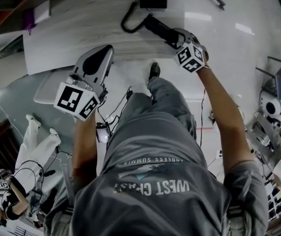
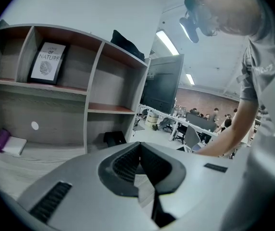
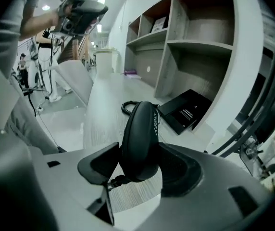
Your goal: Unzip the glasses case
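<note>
A black zippered glasses case (image 3: 140, 138) stands on end between the jaws of my right gripper (image 3: 140, 166), which is shut on its lower part. Its small zipper pull (image 3: 118, 181) hangs at the near left edge. In the head view the case (image 1: 159, 29) juts up and left from the right gripper (image 1: 177, 38) over the white table (image 1: 81, 38). A coiled black cord (image 3: 128, 107) trails behind the case. My left gripper (image 1: 97, 63) hangs in the air at the left, apart from the case. Its jaws (image 2: 138, 153) are shut with nothing between them.
A grey open shelf unit (image 2: 89, 81) stands at the table's back, holding a framed print (image 2: 47, 63), a purple item (image 2: 1, 139) and a flat black box (image 3: 185, 110). Another person (image 1: 17, 181) stands at the lower left. Desks and equipment crowd the right side.
</note>
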`<state>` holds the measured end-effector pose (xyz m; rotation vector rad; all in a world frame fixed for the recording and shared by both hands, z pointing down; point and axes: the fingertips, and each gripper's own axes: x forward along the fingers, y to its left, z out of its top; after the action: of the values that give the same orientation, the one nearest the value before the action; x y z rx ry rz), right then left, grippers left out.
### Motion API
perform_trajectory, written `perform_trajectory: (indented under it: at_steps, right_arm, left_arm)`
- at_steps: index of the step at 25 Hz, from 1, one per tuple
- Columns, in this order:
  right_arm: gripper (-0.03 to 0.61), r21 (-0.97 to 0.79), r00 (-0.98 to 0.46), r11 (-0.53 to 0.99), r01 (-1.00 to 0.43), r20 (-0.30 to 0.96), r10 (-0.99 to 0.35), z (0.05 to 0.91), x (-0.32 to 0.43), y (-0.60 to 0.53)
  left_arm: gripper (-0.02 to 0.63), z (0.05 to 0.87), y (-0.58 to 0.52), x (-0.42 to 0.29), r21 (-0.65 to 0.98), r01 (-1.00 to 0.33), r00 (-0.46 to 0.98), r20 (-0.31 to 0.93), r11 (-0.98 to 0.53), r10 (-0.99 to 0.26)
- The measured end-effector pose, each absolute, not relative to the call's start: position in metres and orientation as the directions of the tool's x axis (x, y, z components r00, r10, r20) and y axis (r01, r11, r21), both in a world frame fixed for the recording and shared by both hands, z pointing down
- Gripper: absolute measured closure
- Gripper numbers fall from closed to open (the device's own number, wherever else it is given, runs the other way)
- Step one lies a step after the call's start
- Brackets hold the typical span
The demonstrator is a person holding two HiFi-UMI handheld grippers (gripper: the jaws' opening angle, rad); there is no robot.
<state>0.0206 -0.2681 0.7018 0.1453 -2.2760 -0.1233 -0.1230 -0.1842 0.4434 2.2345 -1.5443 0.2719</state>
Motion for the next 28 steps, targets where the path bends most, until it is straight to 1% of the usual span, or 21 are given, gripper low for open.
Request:
perform_trajectory:
  at_steps: [2, 4, 9, 11, 17, 20, 24, 28]
  right_arm:
    - [0.313, 0.105, -0.676, 0.991, -0.084, 0.725, -0.134, 0.684, 0.034, -0.264]
    - [0.313, 0.072, -0.703, 0.994, -0.081, 0.702, -0.108, 0.670, 0.034, -0.259]
    - [0.313, 0.019, -0.746, 0.999, -0.042, 0.665, -0.044, 0.625, -0.008, -0.248]
    - [0.313, 0.013, -0.762, 1.000, -0.014, 0.647, -0.020, 0.602, -0.009, -0.232]
    - [0.313, 0.007, -0.814, 1.000, 0.020, 0.581, 0.013, 0.529, 0.011, -0.199]
    - [0.313, 0.014, -0.832, 0.999, 0.043, 0.554, 0.028, 0.496, 0.014, -0.176]
    - [0.313, 0.023, -0.835, 0.997, 0.068, 0.549, 0.044, 0.464, 0.011, -0.157]
    - [0.313, 0.005, -0.839, 0.997, 0.081, 0.540, 0.065, 0.445, 0.007, -0.143]
  left_arm:
    - [0.614, 0.438, -0.182, -0.113, 0.211, -0.930, 0.362, 0.380, -0.302, -0.851]
    - [0.614, 0.436, -0.184, -0.118, 0.210, -0.932, 0.357, 0.380, -0.297, -0.853]
    - [0.614, 0.443, -0.197, -0.164, 0.227, -0.922, 0.381, 0.377, -0.315, -0.844]
    - [0.614, 0.443, -0.192, -0.164, 0.239, -0.913, 0.400, 0.368, -0.330, -0.839]
    - [0.614, 0.449, -0.190, -0.135, 0.331, -0.842, 0.527, 0.338, -0.426, -0.780]
    - [0.610, 0.445, -0.179, -0.126, 0.301, -0.805, 0.591, 0.323, -0.512, -0.739]
    - [0.550, 0.433, -0.169, -0.124, 0.254, -0.759, 0.651, 0.298, -0.599, -0.698]
    - [0.461, 0.420, -0.158, -0.118, 0.195, -0.678, 0.733, 0.258, -0.709, -0.629]
